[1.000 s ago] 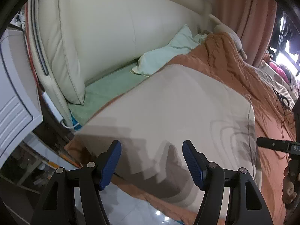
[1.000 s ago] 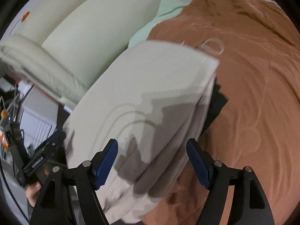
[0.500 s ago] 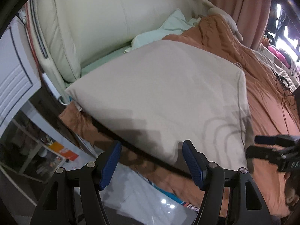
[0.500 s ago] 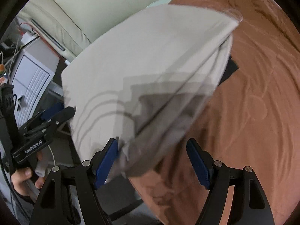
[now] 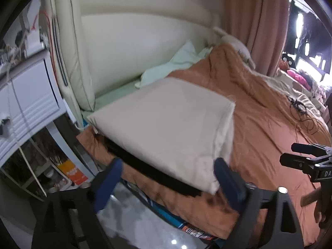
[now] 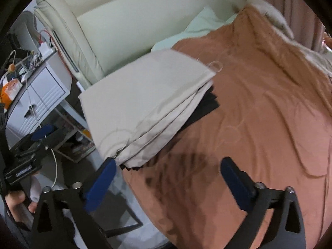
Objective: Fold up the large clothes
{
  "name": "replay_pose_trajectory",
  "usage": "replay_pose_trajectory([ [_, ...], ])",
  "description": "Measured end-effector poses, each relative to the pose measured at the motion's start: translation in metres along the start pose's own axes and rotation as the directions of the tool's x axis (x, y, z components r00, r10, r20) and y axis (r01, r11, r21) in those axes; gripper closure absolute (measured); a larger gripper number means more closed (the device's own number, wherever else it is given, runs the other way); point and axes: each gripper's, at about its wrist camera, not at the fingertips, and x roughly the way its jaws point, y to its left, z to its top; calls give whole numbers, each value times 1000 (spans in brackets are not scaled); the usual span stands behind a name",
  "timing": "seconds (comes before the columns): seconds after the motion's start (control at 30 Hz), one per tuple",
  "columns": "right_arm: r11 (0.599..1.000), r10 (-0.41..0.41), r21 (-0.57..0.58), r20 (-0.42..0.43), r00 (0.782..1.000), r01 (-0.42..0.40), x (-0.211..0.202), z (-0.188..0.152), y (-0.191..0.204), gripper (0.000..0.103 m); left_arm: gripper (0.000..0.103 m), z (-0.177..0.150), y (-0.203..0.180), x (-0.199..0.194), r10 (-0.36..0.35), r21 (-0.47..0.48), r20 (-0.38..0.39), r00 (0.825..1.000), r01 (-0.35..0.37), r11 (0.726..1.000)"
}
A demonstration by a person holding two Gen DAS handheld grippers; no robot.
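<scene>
A beige garment (image 5: 166, 122) lies folded in a thick rectangle on a black cloth (image 5: 157, 172) at the near corner of the bed. It also shows in the right wrist view (image 6: 145, 101), with the black cloth (image 6: 205, 108) sticking out under it. My left gripper (image 5: 168, 182) is open and empty, just off the garment's near edge. My right gripper (image 6: 168, 176) is open and empty, over the brown bedspread (image 6: 249, 124) beside the garment's near corner. Each gripper shows in the other's view: the right gripper (image 5: 307, 159), the left gripper (image 6: 31, 143).
A cream padded headboard (image 5: 134, 41) rises behind the garment. A mint pillow (image 5: 176, 64) lies at its foot. A white nightstand (image 5: 27, 95) with a shelf below stands left of the bed. A pink curtain (image 5: 249, 20) hangs at the back. Black cables (image 5: 298, 112) lie far right.
Both grippers have pulled back from the garment. It now lies flat and folded on the bed instead of filling the views. Both grippers stay open.
</scene>
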Motion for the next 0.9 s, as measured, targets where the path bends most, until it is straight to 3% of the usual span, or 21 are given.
replay_pose_trajectory([
  [0.07, 1000, -5, 7, 17, 1000, 5, -17, -5, -7, 0, 0, -2, -8, -13, -4, -1, 25, 1000, 4, 1000],
  [0.47, 998, -66, 28, 144, 987, 63, -106, -45, -22, 0, 0, -22, -36, -79, -83, -1, 107, 991, 83, 997],
  [0.9, 989, -144, 76, 288, 947, 128, -191, -127, -33, 0, 0, -73, -87, -150, -171, 86, 200, 965, 156, 984],
])
